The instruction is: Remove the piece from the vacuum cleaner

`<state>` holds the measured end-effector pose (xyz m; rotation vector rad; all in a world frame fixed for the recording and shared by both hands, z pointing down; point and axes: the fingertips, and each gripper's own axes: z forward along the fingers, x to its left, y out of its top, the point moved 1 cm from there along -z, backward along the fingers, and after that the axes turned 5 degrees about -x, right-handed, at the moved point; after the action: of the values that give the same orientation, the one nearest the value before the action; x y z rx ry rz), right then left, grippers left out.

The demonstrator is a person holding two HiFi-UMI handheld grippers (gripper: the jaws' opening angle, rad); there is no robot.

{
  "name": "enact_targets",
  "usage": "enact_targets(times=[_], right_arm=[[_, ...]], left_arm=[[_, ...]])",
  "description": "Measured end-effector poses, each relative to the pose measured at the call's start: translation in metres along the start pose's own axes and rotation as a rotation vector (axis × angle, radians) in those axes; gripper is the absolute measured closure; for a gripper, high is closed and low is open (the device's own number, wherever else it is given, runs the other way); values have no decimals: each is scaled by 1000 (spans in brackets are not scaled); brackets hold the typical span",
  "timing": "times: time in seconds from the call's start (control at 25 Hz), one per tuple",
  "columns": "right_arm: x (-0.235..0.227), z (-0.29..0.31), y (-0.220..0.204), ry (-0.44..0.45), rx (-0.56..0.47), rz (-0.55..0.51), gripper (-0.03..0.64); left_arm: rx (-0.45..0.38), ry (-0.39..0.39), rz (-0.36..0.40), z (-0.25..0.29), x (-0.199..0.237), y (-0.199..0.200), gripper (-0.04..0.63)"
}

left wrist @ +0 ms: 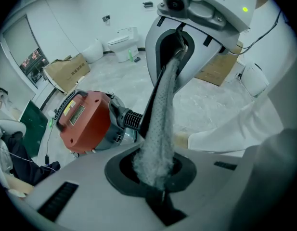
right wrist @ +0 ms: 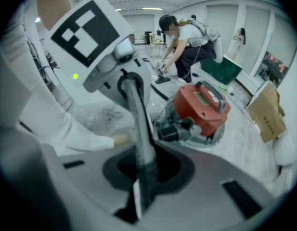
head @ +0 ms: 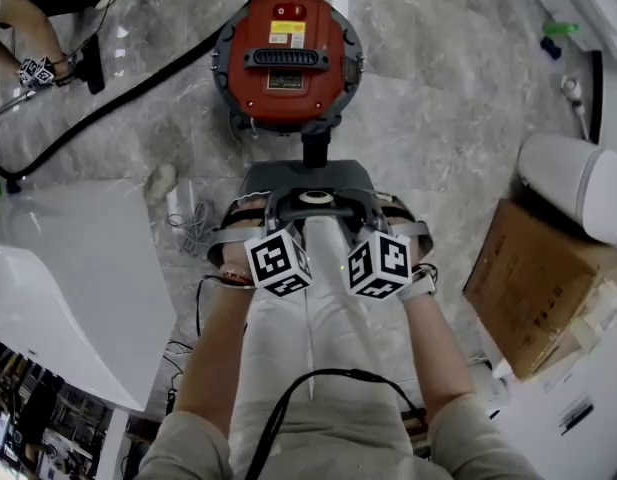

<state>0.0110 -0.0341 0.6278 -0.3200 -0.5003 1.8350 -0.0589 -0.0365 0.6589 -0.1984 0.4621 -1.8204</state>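
Note:
The red canister vacuum cleaner [head: 288, 58] [left wrist: 83, 121] [right wrist: 203, 107] stands on the marble floor ahead of me. Its black ribbed neck [head: 315, 150] [left wrist: 131, 119] [right wrist: 174, 131] runs into a flat grey piece [head: 288, 180] [left wrist: 90, 196] [right wrist: 211, 196] with a dark oval opening. My left gripper [head: 268, 213] [left wrist: 160, 196] and right gripper [head: 383, 216] [right wrist: 138, 206] face each other across this piece. A thin fuzzy grey strip [left wrist: 162, 109] [right wrist: 138, 124] rises from the opening and spans from one gripper to the other. Both pairs of jaws look shut on it.
A cardboard box [head: 538, 288] and a white rounded fixture [head: 578, 183] sit at the right. A white tabletop [head: 68, 268] lies at the left, with loose cable [head: 193, 223] beside it. A black hose [head: 118, 98] crosses the floor. Another person [right wrist: 187, 42] bends beyond the vacuum.

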Motion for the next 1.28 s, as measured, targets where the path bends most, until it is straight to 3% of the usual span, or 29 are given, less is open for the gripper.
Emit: enact_targets(times=[1.28], right_arm=[[-4, -90, 52, 3, -35, -24, 571]], left_arm=[[-14, 26, -10, -91, 10, 41, 551]])
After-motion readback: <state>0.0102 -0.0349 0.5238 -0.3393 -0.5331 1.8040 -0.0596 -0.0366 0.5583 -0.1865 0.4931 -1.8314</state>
